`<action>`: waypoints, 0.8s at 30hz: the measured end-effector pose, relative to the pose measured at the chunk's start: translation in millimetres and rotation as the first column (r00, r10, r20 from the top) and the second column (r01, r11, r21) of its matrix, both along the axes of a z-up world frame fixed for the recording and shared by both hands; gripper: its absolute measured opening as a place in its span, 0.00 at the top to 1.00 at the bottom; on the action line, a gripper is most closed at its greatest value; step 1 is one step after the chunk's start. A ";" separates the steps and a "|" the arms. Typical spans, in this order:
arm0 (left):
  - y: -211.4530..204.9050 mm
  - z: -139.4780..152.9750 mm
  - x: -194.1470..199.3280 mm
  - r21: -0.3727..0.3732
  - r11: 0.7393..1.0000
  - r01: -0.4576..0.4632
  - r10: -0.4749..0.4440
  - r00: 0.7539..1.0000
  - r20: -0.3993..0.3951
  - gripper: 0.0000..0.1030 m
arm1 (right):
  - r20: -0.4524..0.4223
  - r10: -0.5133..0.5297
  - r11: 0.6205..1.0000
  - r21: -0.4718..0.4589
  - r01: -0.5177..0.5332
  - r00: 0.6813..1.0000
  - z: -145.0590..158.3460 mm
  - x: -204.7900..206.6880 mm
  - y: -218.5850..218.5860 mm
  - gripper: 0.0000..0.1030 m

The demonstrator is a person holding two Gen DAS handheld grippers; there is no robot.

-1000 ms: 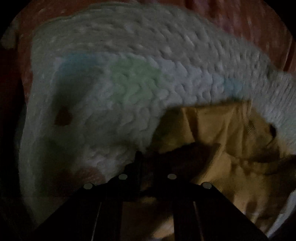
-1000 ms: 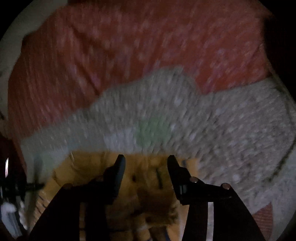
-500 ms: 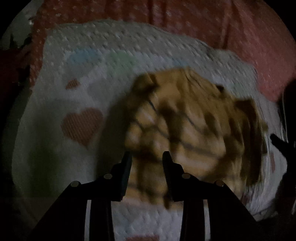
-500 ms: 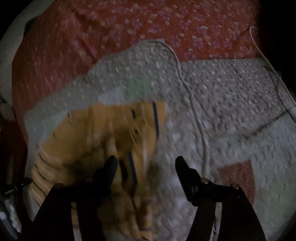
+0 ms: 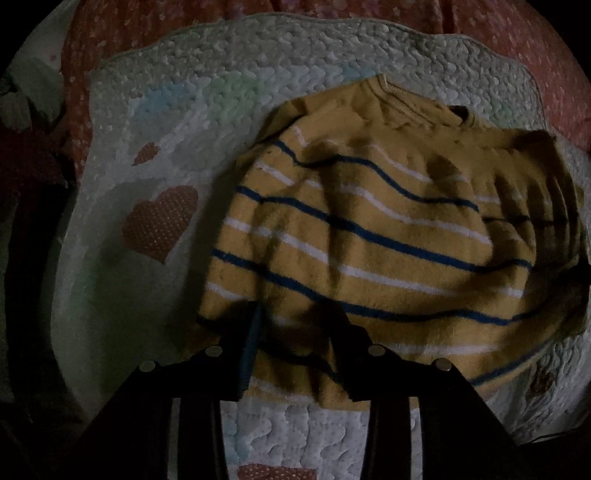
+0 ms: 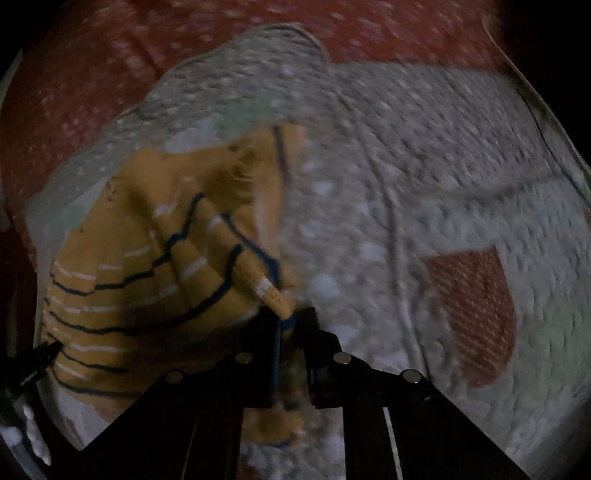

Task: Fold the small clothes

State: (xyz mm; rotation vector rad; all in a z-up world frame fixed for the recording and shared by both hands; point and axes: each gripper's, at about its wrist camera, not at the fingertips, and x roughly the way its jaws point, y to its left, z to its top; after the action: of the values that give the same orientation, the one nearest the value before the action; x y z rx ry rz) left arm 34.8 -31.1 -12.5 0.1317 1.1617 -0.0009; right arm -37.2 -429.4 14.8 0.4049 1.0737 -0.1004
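Observation:
A small mustard-yellow sweater (image 5: 369,236) with blue and white stripes lies rumpled on a white quilted mat (image 5: 110,295), neck at the far side. My left gripper (image 5: 295,332) is open, hovering over the sweater's near hem with nothing between its fingers. In the right wrist view the sweater (image 6: 147,258) lies to the left. My right gripper (image 6: 291,325) is shut on a striped sleeve or edge of it (image 6: 258,280), which runs up out of the jaws. The left gripper's tip (image 6: 40,356) shows at the far left.
The mat carries red heart patches (image 5: 159,221) and pastel shapes. It lies on a red flowered bedspread (image 5: 498,33). A white cord (image 6: 395,229) runs across the mat right of the sweater. A red patch (image 6: 476,317) sits further right. The scene is dim.
The left gripper let go of the sweater and backed away, so the whole sweater shows now. The right gripper went from open over the sweater to shut on its sleeve.

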 end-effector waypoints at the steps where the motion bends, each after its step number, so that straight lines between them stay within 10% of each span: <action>1: 1.6 -0.4 -0.3 -0.011 1.000 -0.004 0.004 1.000 0.001 0.63 | 0.005 -0.001 1.000 0.028 0.001 1.000 -0.7 -1.8 -4.1 0.90; 14: 28.9 39.4 -16.4 -0.226 0.974 -0.023 0.031 0.999 0.035 0.62 | 0.228 -0.089 0.969 0.247 0.031 0.970 47.0 -22.7 -37.8 0.61; 24: 106.4 12.5 -5.6 -0.444 0.870 -0.216 0.212 0.975 -0.060 0.41 | 0.301 0.245 0.904 0.273 -0.329 0.922 74.4 48.9 110.5 0.45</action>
State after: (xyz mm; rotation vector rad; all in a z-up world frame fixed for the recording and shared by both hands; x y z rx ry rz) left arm 29.2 75.4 0.0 -0.4103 1.1527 -0.0739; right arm 11.6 -318.9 89.2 0.5288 0.8780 0.3906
